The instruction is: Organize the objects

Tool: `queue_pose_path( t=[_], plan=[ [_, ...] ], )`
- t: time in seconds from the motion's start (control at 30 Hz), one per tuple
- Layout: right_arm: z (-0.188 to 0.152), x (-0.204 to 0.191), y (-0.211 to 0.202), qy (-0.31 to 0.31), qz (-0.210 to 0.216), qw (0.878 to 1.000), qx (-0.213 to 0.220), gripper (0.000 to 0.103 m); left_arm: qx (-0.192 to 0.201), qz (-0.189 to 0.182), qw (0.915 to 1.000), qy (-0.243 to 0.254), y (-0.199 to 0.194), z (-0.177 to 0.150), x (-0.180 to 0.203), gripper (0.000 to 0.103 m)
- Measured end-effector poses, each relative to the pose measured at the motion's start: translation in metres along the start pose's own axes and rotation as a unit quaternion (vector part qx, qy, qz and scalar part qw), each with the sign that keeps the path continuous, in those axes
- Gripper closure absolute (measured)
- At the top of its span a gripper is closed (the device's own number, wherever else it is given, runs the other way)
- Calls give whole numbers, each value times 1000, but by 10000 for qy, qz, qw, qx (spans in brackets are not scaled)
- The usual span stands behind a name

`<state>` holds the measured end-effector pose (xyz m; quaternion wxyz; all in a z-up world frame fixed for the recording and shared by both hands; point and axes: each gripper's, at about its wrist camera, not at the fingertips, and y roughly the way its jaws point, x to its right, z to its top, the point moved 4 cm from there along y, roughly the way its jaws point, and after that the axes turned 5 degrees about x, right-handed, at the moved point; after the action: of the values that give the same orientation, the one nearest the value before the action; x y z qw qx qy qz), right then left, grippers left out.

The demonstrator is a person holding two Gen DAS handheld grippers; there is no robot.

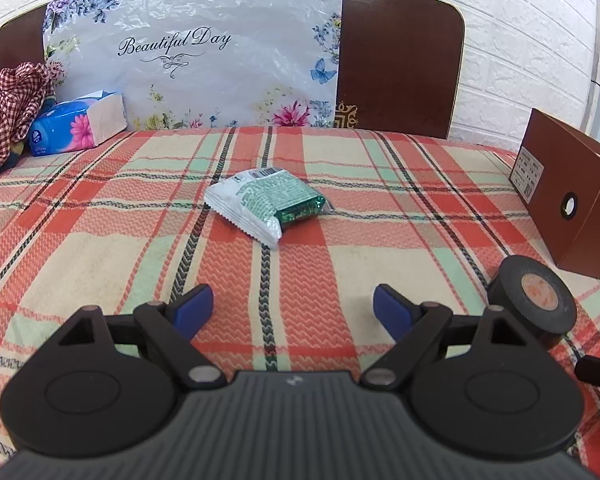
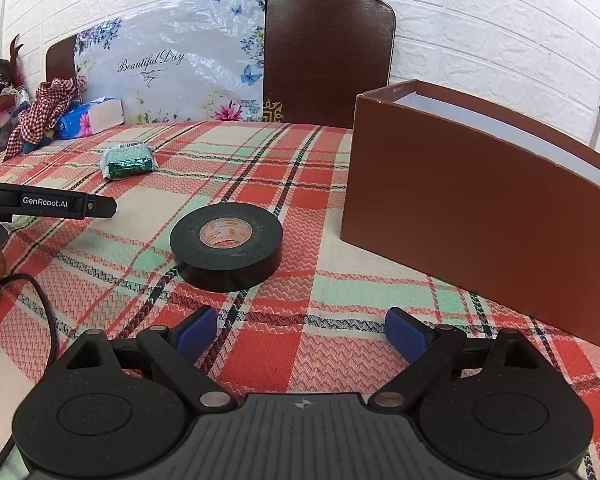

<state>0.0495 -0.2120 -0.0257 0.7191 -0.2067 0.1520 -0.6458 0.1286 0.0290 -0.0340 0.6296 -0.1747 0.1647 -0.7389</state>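
A green and white snack packet [image 1: 266, 204] lies on the plaid tablecloth ahead of my left gripper [image 1: 294, 310], which is open and empty; the packet also shows far left in the right wrist view [image 2: 128, 160]. A black tape roll [image 2: 226, 246] lies flat ahead of my right gripper [image 2: 302, 334], which is open and empty. The roll also shows at the right of the left wrist view [image 1: 534, 300]. A brown open box [image 2: 480, 216] stands to the right of the roll; it also shows in the left wrist view [image 1: 572, 204].
A blue tissue pack [image 1: 76, 124] and a red checked cloth [image 1: 14, 108] lie at the far left by a brown headboard [image 1: 396, 68] with a floral sheet [image 1: 196, 52]. The left gripper's body [image 2: 48, 204] reaches in from the left of the right wrist view.
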Motion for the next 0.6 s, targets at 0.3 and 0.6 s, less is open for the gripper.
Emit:
queue_pose_path(
  t=[0.3,0.6],
  plan=[
    [0,2,1,61,42,10000,0,12,-9,12,10000,25,1,0,0,14],
    [0,1,0,70,41,10000,7,12,-23,34,10000,67,0,0,1,14]
  ],
)
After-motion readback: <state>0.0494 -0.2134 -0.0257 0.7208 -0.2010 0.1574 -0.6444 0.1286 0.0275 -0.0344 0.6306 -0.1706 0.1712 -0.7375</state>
